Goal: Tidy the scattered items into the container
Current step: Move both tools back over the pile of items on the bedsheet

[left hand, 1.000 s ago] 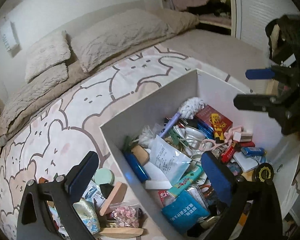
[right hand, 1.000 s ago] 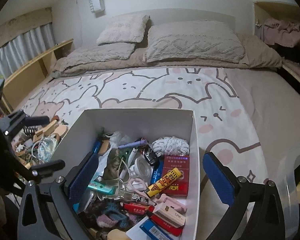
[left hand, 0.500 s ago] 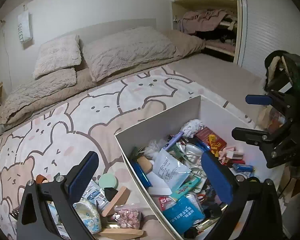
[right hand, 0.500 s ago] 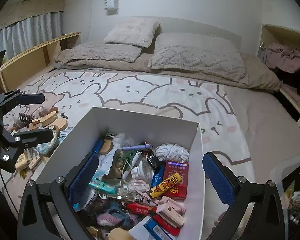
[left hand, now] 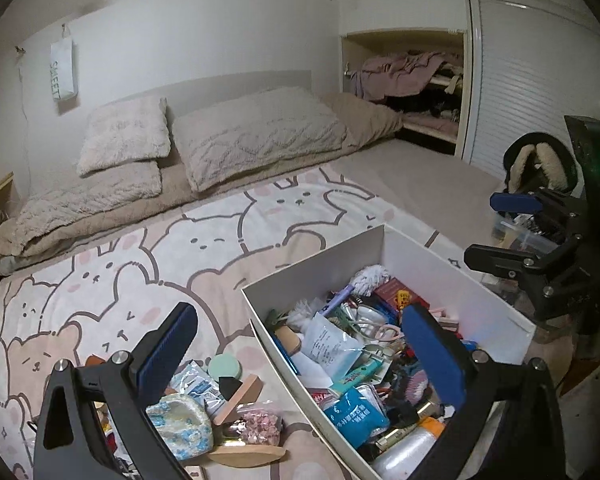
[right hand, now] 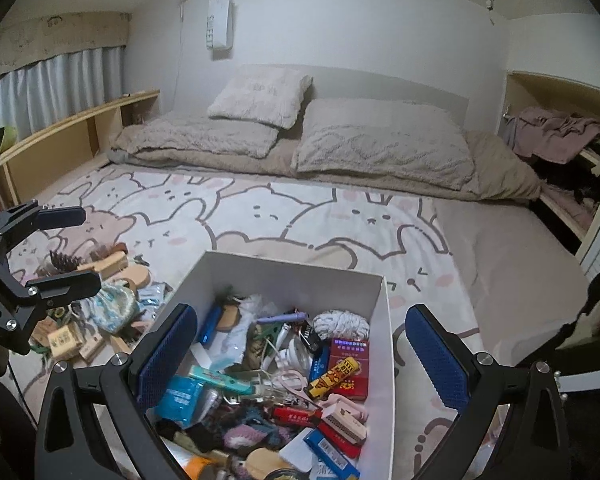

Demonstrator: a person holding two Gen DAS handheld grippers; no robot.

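A white box (left hand: 420,250) stands on the bed, packed with small items; it also shows in the right wrist view (right hand: 292,276). Scattered items lie left of it: a floral pouch (left hand: 180,424), a green round tin (left hand: 225,366), a bag of pink sweets (left hand: 260,424), wooden pieces (right hand: 112,264). My left gripper (left hand: 300,356) is open and empty, held above the box's left wall and the pile. My right gripper (right hand: 302,360) is open and empty, held above the box. Each gripper shows in the other's view: the right (left hand: 496,232), the left (right hand: 68,248).
The bed has a cartoon animal sheet (right hand: 300,216), with pillows (right hand: 380,140) and a folded blanket (right hand: 196,136) at the head. A wooden shelf (right hand: 60,140) runs along the left. An open closet with clothes (left hand: 408,76) is at the right.
Both grippers have lifted and tilted up, so the box sits lower in each view and more of the room shows. Both stay open and empty.
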